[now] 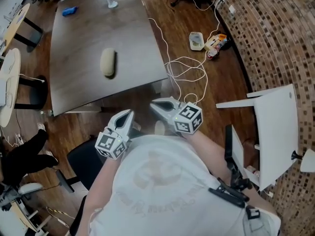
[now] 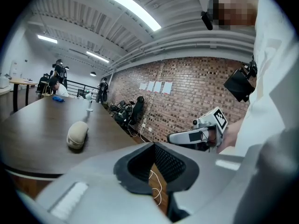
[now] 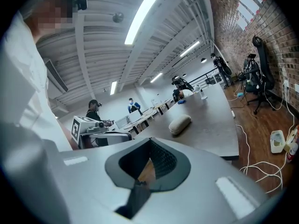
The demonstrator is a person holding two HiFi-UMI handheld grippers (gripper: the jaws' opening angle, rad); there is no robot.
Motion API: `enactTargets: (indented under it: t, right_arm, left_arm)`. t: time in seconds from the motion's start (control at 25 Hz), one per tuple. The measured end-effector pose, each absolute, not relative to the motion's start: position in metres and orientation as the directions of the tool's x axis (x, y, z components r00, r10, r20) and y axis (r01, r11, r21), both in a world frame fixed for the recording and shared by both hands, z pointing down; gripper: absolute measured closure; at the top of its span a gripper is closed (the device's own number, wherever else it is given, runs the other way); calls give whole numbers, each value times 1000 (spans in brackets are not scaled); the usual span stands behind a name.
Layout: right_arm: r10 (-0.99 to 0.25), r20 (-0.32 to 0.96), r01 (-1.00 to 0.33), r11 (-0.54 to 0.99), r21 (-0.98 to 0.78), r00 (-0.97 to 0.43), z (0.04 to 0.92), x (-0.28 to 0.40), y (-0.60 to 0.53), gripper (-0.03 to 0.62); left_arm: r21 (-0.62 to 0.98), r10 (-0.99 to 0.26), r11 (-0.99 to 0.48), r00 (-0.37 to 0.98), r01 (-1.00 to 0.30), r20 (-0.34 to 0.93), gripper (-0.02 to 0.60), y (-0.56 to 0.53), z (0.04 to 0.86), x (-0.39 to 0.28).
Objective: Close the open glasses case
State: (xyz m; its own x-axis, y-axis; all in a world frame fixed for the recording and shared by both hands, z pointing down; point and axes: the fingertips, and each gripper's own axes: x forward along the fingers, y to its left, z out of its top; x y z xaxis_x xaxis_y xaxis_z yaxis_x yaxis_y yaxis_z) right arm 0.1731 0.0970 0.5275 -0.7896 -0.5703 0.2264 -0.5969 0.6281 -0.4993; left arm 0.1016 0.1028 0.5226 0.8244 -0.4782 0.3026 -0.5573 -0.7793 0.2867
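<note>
Left claw (image 1: 129, 114) and right claw (image 1: 155, 104) are pressed together, empty. The glasses case (image 1: 108, 62), well ahead on the counter (image 1: 83, 28), seems shut already; reach forward and check its seam first.

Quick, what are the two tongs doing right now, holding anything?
Left tongs: closed, holding nothing.
Right tongs: closed, holding nothing.

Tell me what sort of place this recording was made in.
Probably a shared lab or workshop-style office in a converted industrial space: a long dark wooden table, a bare red-brown brick wall, fluorescent strip lights on an exposed ceiling, and white cables trailing over the wooden floor.
</note>
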Motion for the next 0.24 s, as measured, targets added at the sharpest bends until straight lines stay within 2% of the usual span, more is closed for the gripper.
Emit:
enactTargets:
  t: [0.24]
  right_arm:
    - [-579, 223, -602, 624, -499, -784, 528, 180, 109, 586]
  left_arm:
    - [287, -468, -784, 828, -550, 309, 575, 110, 525, 111]
